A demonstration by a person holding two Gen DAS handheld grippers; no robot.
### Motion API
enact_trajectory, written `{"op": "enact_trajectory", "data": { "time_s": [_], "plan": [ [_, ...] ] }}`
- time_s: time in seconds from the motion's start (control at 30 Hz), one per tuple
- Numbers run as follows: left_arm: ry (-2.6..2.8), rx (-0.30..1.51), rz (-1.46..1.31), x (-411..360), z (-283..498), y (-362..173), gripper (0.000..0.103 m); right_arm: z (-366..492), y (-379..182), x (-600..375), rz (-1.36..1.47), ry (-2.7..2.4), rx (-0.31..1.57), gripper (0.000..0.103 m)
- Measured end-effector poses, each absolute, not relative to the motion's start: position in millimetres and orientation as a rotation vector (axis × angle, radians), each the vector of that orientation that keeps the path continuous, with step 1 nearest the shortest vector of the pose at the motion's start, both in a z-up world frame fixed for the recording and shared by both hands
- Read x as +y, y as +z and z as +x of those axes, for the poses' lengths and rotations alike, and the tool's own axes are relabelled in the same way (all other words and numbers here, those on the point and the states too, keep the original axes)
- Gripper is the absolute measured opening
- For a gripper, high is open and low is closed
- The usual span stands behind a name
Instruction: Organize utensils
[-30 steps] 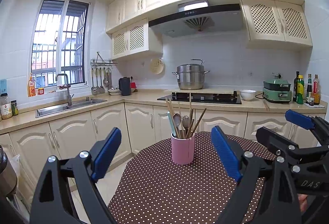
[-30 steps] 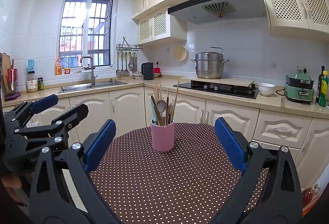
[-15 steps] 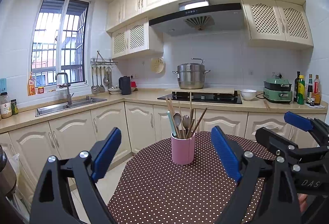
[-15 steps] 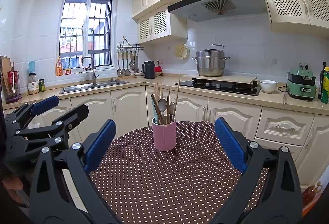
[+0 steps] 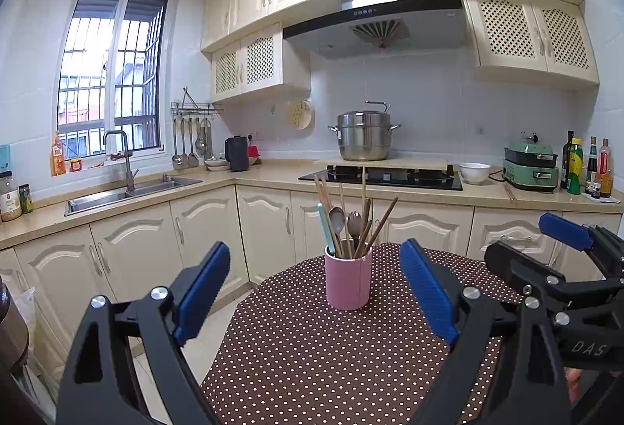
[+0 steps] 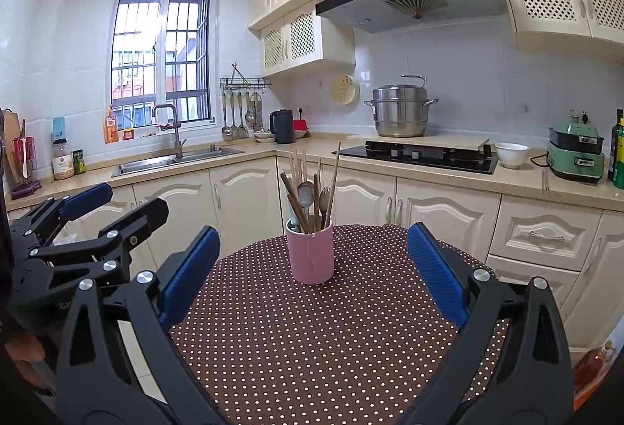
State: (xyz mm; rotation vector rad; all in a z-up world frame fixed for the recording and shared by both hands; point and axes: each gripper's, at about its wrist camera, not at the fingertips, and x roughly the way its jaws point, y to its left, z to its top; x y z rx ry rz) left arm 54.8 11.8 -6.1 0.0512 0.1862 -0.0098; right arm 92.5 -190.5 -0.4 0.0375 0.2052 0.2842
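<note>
A pink cup [image 5: 348, 282] stands upright on the brown polka-dot table [image 5: 312, 358]; it also shows in the right wrist view [image 6: 310, 255]. It holds spoons [image 5: 337, 220], wooden chopsticks [image 5: 364, 198] and a pale blue utensil. My left gripper [image 5: 314, 292] is open and empty, well short of the cup. My right gripper [image 6: 312, 274] is open and empty, also short of the cup. Each gripper shows at the edge of the other's view, the right [image 5: 561, 269] and the left [image 6: 78, 230].
The table [image 6: 312, 343] stands before kitchen cabinets. Behind are a sink [image 5: 128, 191], a hob with a steel pot [image 5: 364, 132], a white bowl [image 5: 474, 172], a green cooker [image 5: 530, 167] and bottles [image 5: 585, 167]. Floor lies left of the table.
Both grippers have risen or tilted slightly; the cup sits a little lower and more central in the right wrist view. Both stay open and empty.
</note>
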Motion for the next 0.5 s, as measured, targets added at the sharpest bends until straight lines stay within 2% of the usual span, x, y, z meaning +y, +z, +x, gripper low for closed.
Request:
{"op": "enact_trajectory", "data": {
  "time_s": [0.33,0.5],
  "plan": [
    [-0.004,0.247,0.036,11.2,88.0,-17.6,0.087,123.8,-12.3,-194.2,0.054,0.286,0.261,0.095],
    [-0.007,0.338,0.017,12.8,119.3,-35.8,0.087,148.5,-24.7,-195.9,0.027,0.276,0.305,0.095]
  ]
}}
